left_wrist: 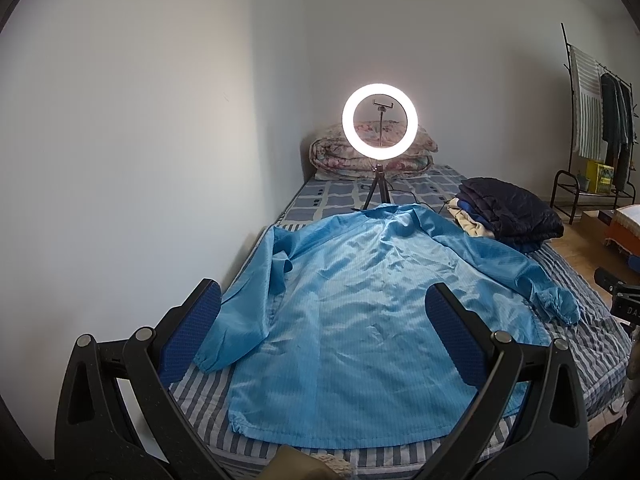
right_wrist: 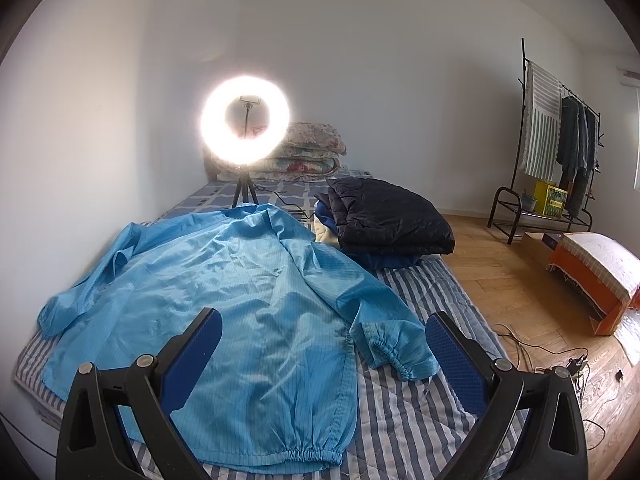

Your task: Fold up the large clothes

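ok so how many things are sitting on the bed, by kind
spread-out blue jacket: 1
pile of folded clothes, dark puffer on top: 1
folded floral quilt: 1
lit ring light on its tripod: 1
total: 4

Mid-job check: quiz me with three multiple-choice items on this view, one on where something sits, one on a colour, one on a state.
1. Where is the dark folded pile?
A. on the floor
B. on the bed, right of the jacket
C. on the rack

2. What colour is the jacket?
A. light blue
B. red
C. white

3. How are both hand-held grippers?
A. shut on a sleeve
B. shut, empty
C. open, holding nothing

Answers:
B, the pile lies on the bed beside the jacket's right shoulder.
A, the jacket is light blue.
C, the left hand-held gripper and right hand-held gripper gape above the cloth.
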Demonstrator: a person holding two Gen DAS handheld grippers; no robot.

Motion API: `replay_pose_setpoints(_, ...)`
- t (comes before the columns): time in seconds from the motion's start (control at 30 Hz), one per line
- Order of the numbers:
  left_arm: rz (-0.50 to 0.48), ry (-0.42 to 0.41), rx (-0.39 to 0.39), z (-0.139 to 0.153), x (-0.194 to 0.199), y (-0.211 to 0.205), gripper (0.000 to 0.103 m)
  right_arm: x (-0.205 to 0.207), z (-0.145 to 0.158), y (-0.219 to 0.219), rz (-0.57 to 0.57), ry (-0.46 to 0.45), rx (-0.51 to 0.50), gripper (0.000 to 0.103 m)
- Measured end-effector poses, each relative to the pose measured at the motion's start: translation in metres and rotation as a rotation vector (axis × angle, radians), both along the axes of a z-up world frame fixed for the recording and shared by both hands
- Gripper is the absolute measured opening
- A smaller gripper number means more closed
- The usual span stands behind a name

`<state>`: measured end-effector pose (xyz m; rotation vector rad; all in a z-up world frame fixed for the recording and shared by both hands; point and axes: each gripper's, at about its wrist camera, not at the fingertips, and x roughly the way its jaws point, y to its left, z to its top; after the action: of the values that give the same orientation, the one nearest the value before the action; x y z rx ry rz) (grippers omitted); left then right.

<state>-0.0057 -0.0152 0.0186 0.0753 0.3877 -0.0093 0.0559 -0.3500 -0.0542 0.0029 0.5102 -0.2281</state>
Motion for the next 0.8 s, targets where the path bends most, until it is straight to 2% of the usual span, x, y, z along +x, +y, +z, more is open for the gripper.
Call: replay_pose_setpoints(0.8, 0.015, -0.020, -0.007, 0.001, -0.002, 0.010, 0.103, -0.001, 0.004, 0.000, 0.003, -0.006, -0.004, 0.103)
